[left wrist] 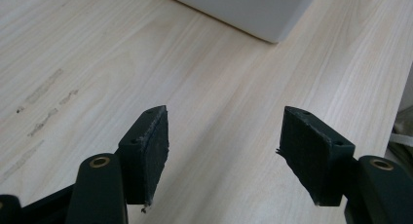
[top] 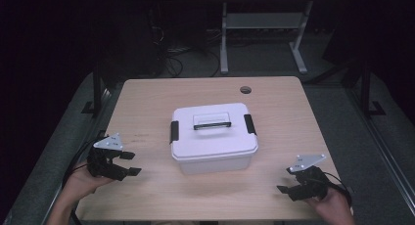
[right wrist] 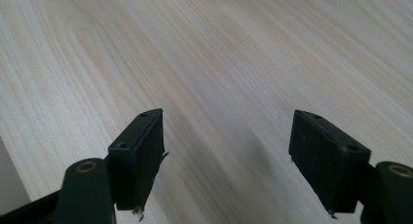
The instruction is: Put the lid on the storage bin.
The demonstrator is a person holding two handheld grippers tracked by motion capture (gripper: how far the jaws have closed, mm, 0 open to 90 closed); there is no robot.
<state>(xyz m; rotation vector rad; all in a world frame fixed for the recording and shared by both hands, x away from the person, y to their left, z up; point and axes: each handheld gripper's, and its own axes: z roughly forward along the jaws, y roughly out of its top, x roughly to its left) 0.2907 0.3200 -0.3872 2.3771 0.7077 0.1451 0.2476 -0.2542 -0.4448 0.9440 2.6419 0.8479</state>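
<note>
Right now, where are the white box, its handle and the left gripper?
white box (top: 215, 159): high view, front wall.
handle (top: 212, 125): high view, black grip bar on the lid.
left gripper (top: 131, 163): high view, midway between its fingertips.

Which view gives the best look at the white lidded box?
The high view: the white box sits whole mid-table, lid on, handle flat, black side latches visible. The left gripper view catches one lower corner of it; the right gripper view has a tiny sliver at its top edge.

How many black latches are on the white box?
2: one latch on the left end of the white box, one latch on its right end. The far side is hidden.
</note>
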